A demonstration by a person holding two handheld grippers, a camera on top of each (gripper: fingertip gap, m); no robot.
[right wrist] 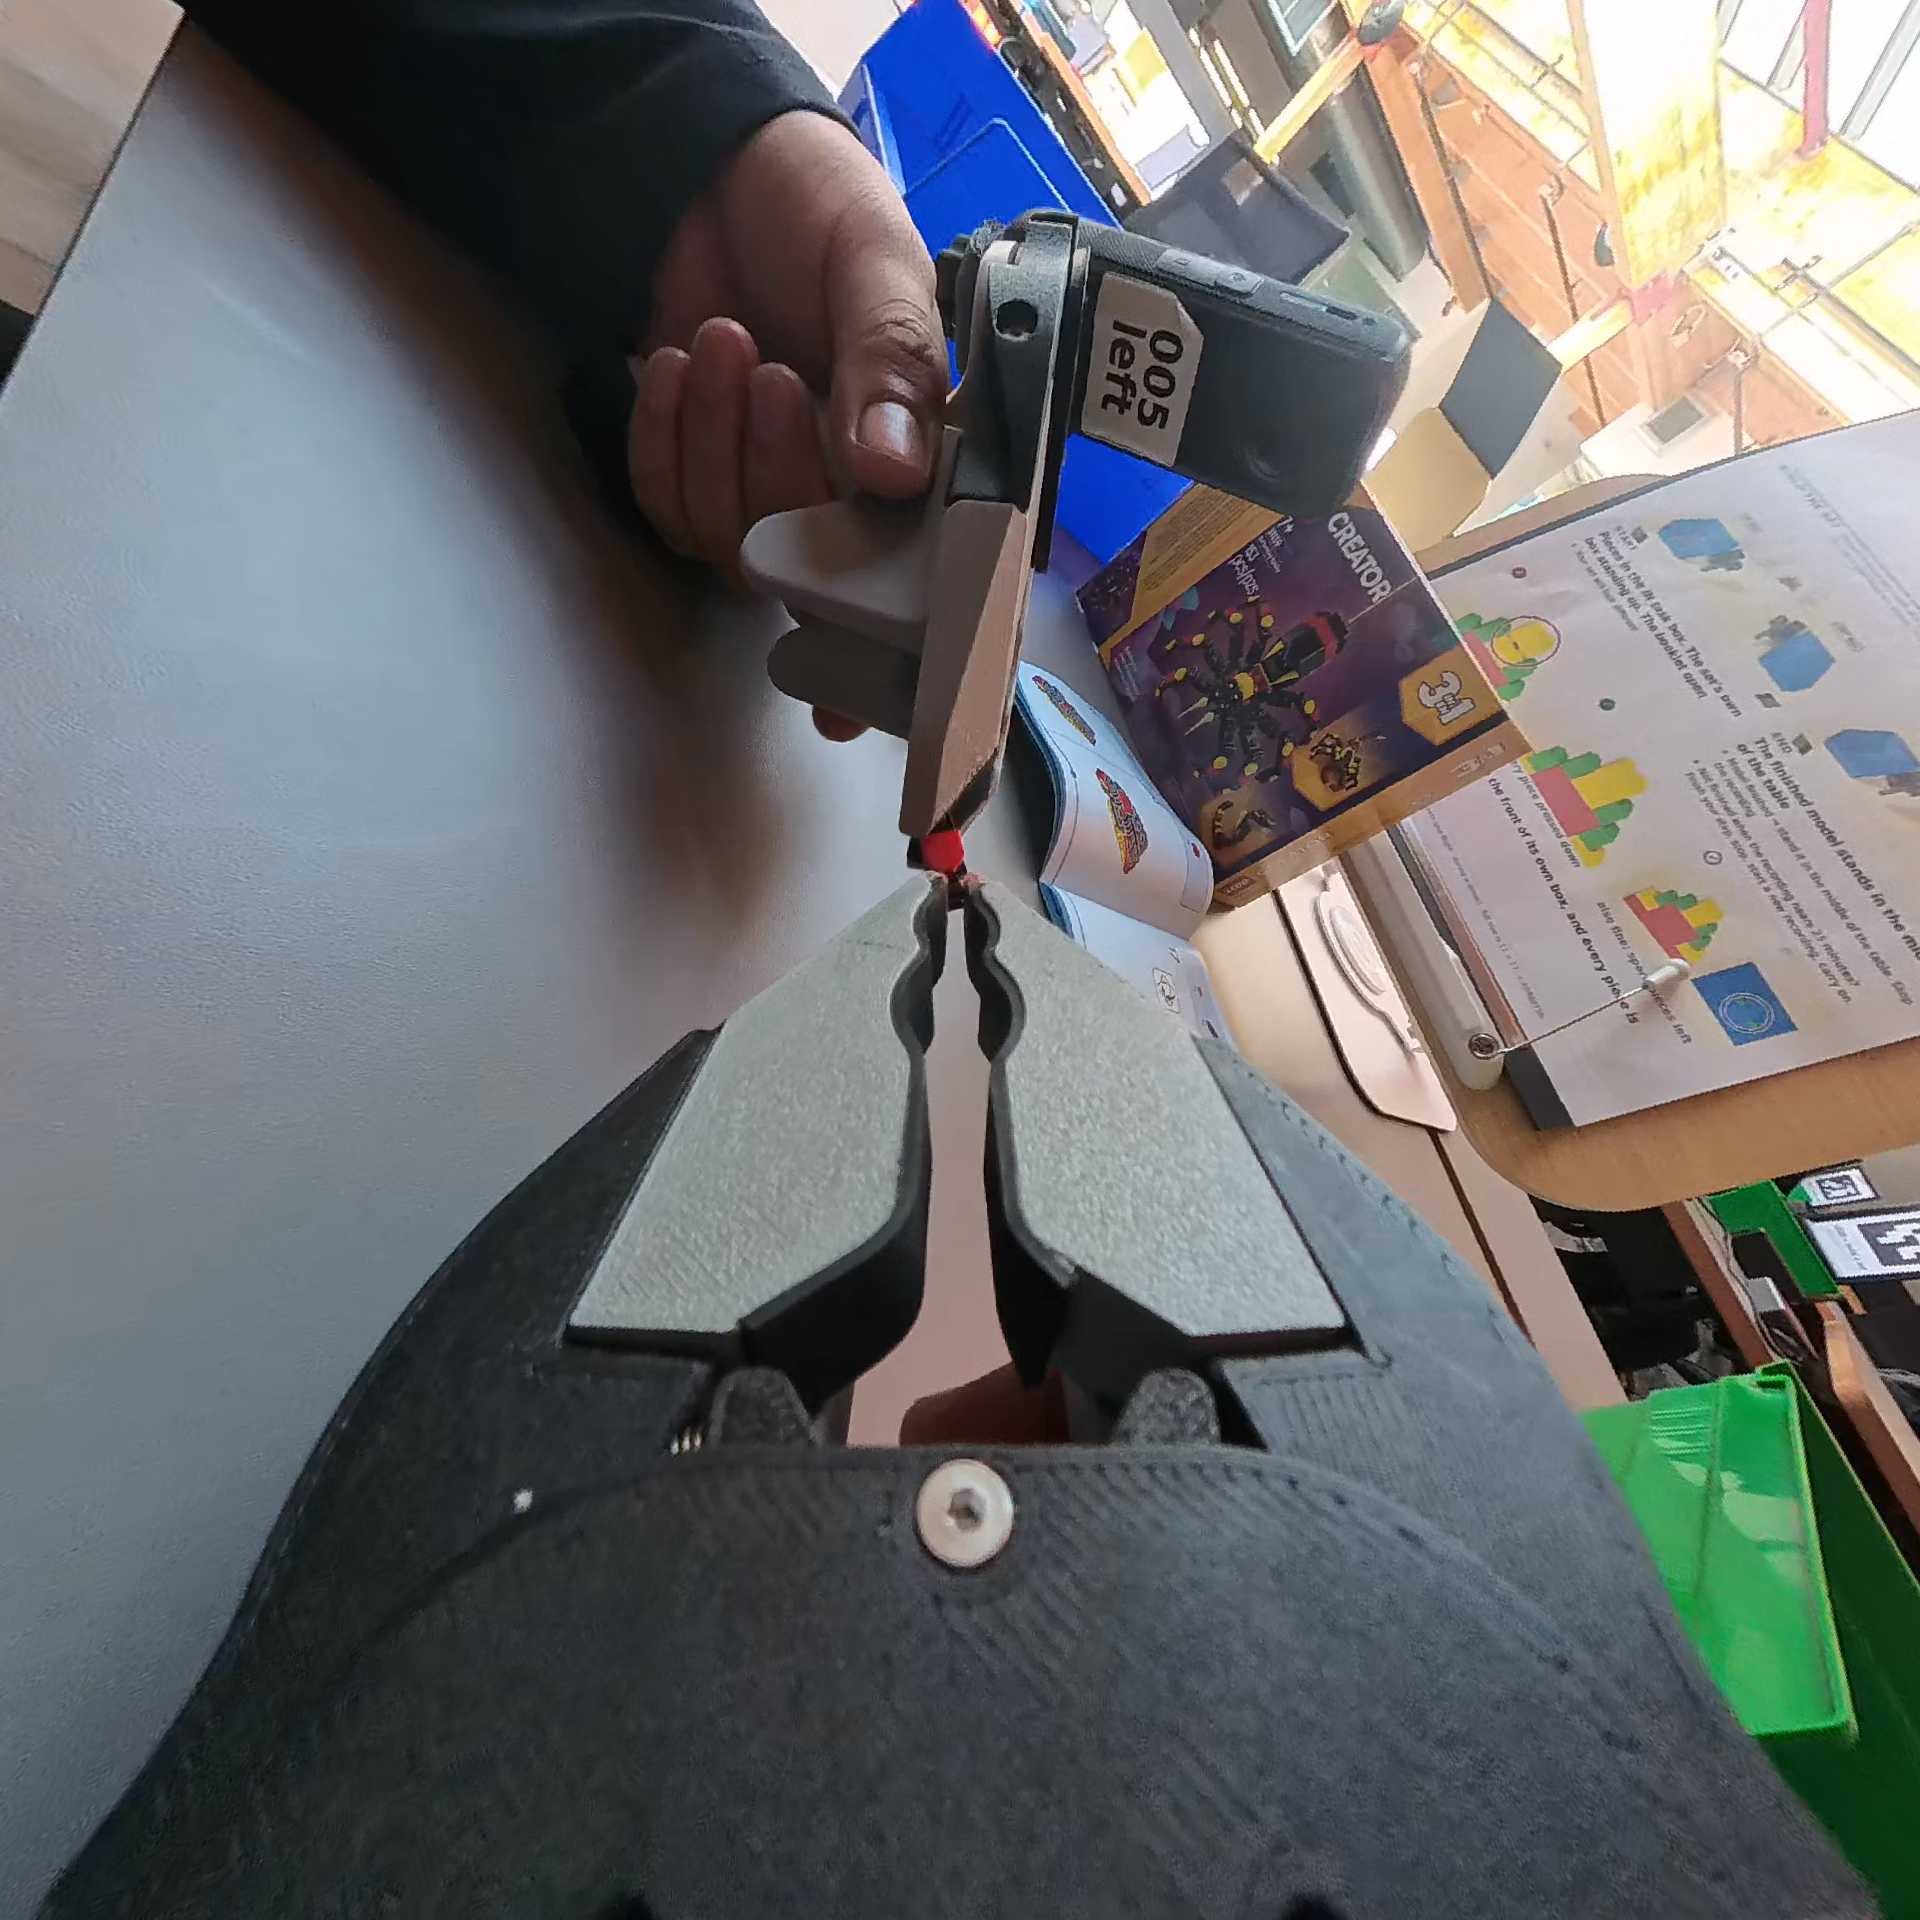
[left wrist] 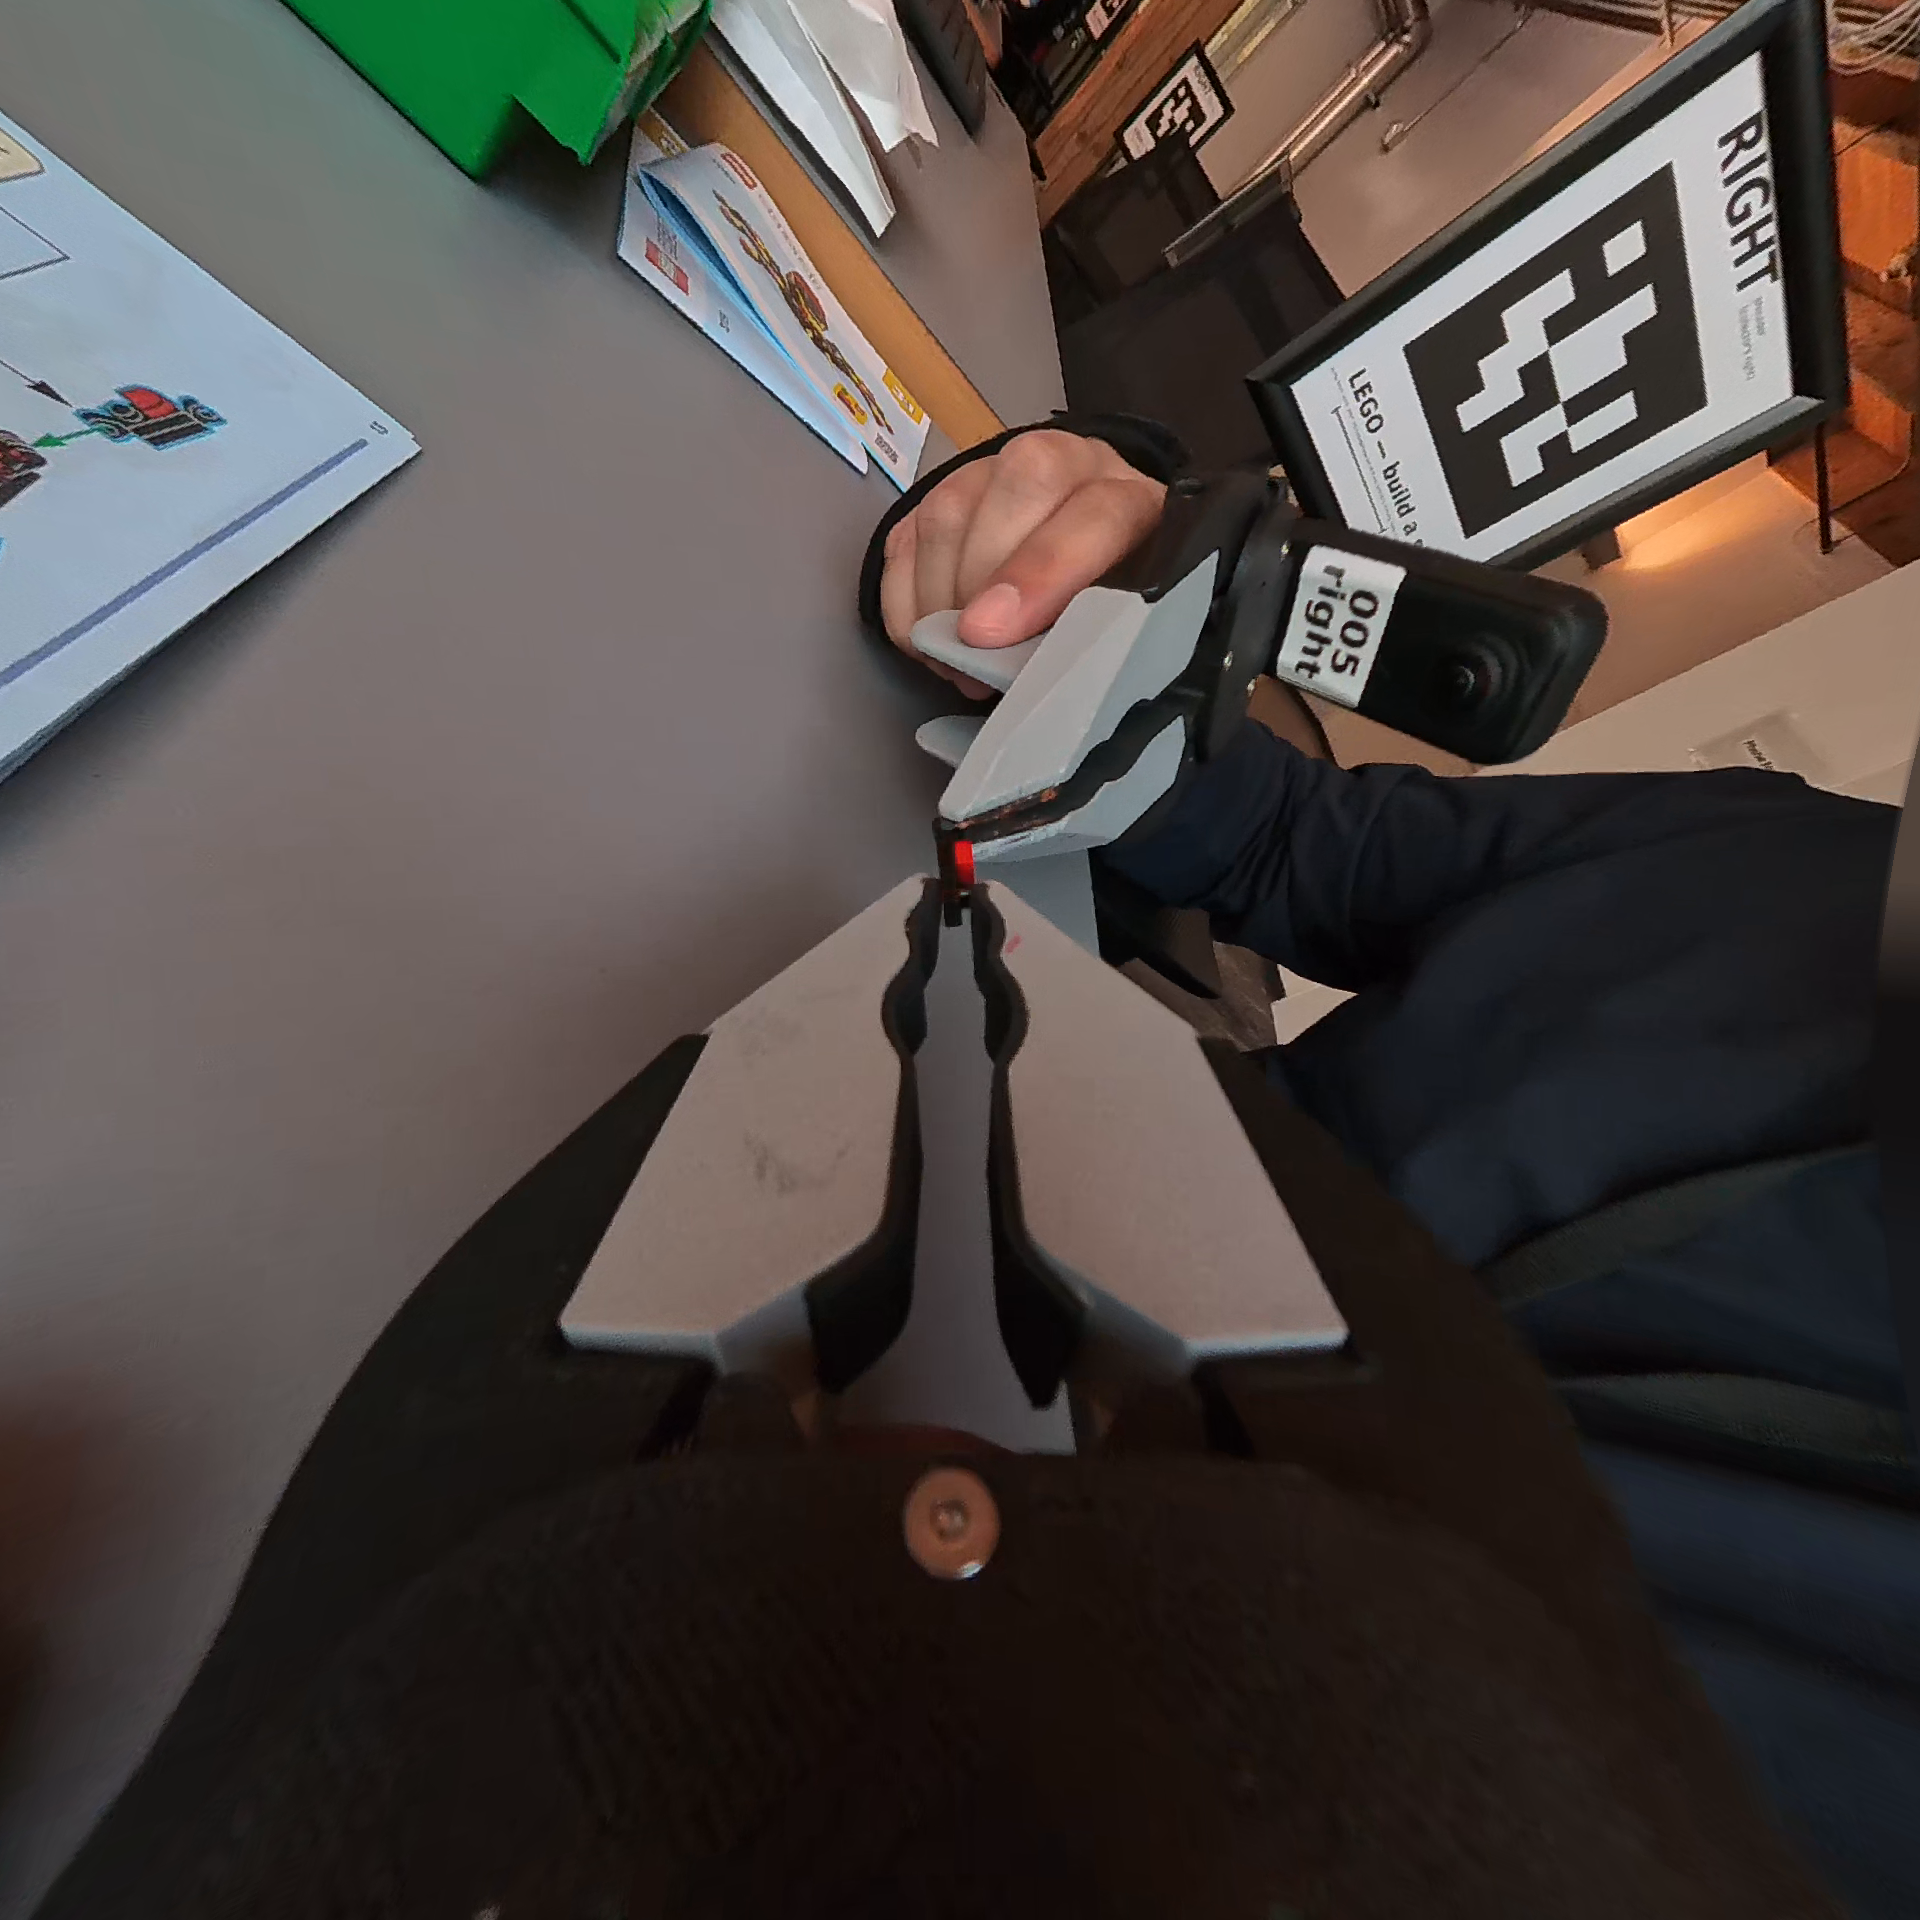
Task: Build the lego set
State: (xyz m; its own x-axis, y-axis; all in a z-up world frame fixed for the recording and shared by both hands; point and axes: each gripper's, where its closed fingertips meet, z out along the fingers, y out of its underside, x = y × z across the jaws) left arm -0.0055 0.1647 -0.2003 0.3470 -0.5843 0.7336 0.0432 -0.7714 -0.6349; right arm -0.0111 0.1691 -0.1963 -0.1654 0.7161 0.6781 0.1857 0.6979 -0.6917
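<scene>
A tiny red lego piece (left wrist: 962, 856) joined to a small black piece (left wrist: 952, 906) is held in the air above the grey table (left wrist: 520, 748), between two grippers that meet tip to tip. My left gripper (left wrist: 954, 902) is shut on the black end. My right gripper (left wrist: 966, 827) comes in from the right, shut, with its tips against the red piece. In the right wrist view, my right gripper (right wrist: 954, 891) is shut just below the red piece (right wrist: 940, 850), and the left gripper (right wrist: 935, 823) points down onto it. How the pieces join is too small to tell.
An open instruction booklet (left wrist: 156, 416) lies at the left, a second booklet (left wrist: 769, 322) and a green bin (left wrist: 499, 73) farther back. A framed marker sign (left wrist: 1621, 312) stands at the right. The lego box (right wrist: 1288, 707), a clipboard sheet (right wrist: 1714, 790) and a blue bin (right wrist: 966, 135) are behind. My two grippers' fingertips are within a few centimetres of each other.
</scene>
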